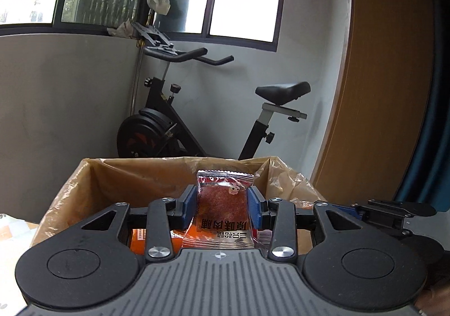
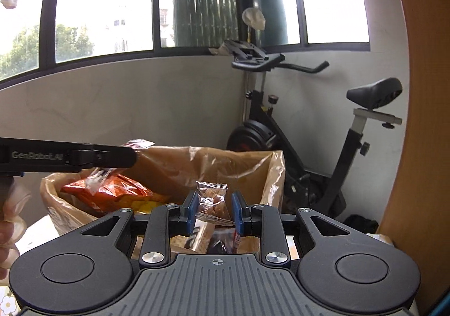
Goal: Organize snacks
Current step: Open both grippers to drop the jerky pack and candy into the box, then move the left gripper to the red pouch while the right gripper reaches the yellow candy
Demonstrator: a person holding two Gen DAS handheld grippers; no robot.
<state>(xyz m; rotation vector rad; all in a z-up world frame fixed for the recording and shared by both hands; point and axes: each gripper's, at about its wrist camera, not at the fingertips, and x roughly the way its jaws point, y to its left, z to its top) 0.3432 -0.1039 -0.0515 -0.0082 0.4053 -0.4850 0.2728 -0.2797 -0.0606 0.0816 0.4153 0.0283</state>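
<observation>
My left gripper [image 1: 222,200] is shut on a red meat-jerky packet [image 1: 225,203], held upright between the blue pads over the near side of a cardboard box [image 1: 92,189] lined with a brownish plastic bag. My right gripper [image 2: 213,203] is shut on a small clear packet of brown snacks [image 2: 211,200], also above the box [image 2: 270,175]. Orange snack bags [image 2: 112,192] lie inside the box. In the right wrist view the left gripper [image 2: 123,158] reaches in from the left with its packet tip [image 2: 137,144] showing. The right gripper's side [image 1: 393,212] shows at the right of the left wrist view.
A black exercise bike [image 1: 174,130] stands behind the box against the grey wall under the windows. A wooden panel [image 1: 379,91] rises at the right. A hand [image 2: 8,220] shows at the left edge. A floral tablecloth [image 2: 7,302] lies under the box.
</observation>
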